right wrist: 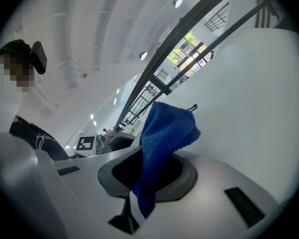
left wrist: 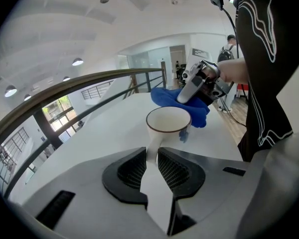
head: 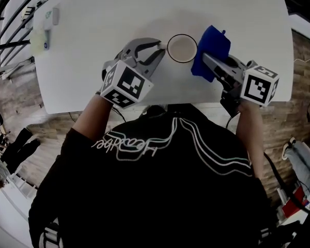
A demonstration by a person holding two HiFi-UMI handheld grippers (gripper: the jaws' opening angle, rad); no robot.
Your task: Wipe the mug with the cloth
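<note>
Beside the mug, the right tool clamps the blue cloth; the left tool pinches the mug's handle.

A white table stands on a wood-plank floor. A dark curved railing runs beside it, round lights dot the white ceiling, and daylight fills the windows
</note>
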